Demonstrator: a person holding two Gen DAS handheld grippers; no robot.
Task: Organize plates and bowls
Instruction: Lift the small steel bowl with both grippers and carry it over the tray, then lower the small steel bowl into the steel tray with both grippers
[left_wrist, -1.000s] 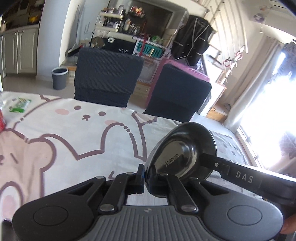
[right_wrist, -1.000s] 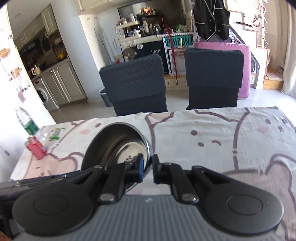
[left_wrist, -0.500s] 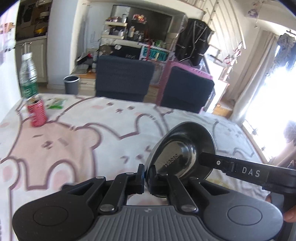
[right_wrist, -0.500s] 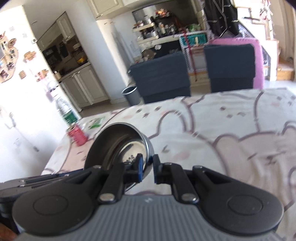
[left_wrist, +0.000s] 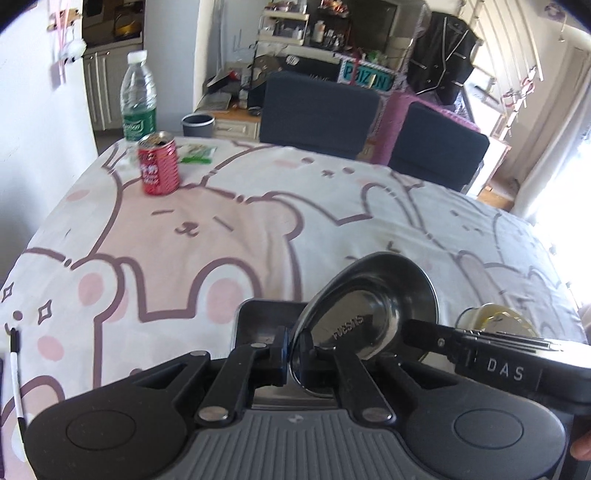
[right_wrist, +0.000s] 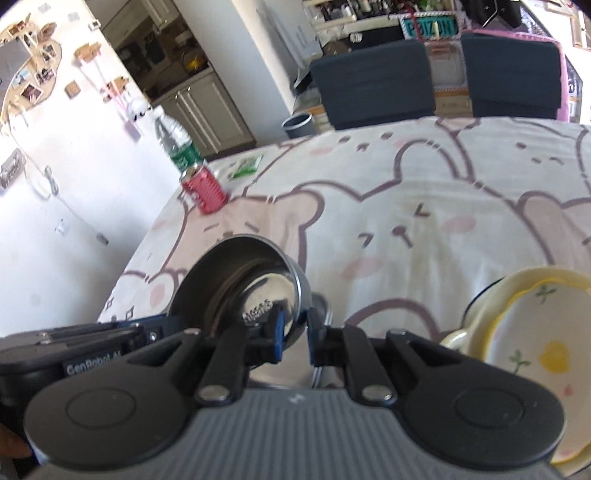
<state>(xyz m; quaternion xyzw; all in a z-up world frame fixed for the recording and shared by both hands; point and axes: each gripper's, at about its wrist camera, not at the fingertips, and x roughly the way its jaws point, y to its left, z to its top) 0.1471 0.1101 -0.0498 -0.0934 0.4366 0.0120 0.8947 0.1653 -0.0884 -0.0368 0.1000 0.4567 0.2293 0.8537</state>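
From where I stand, the steel bowl (left_wrist: 369, 302) hangs tilted above the near edge of the table (left_wrist: 221, 229), its open side turned away from the person. The left hand-held gripper (left_wrist: 293, 350) is clenched on the near part of the rim. The right hand-held gripper (right_wrist: 294, 332) has another part of the rim between its pads. A sliver of gap shows there, so I cannot tell whether it really bites or only steadies. I take this for the carrying step, with a set-down close. Right under the bowl sits a dark tray (left_wrist: 258, 321), and off to the right a yellow-rimmed dish (right_wrist: 535, 332) is nested in a cream one. To do it well, I would level the bowl before lowering it, so the base lands flat and not on its edge. I would also keep both hand-held grippers moving as 1, since any twist between 2 holds on a thin rim could pop it loose. The red can (left_wrist: 159, 168) and the water bottle (left_wrist: 138, 99) stand well apart at the far corner, no worry.
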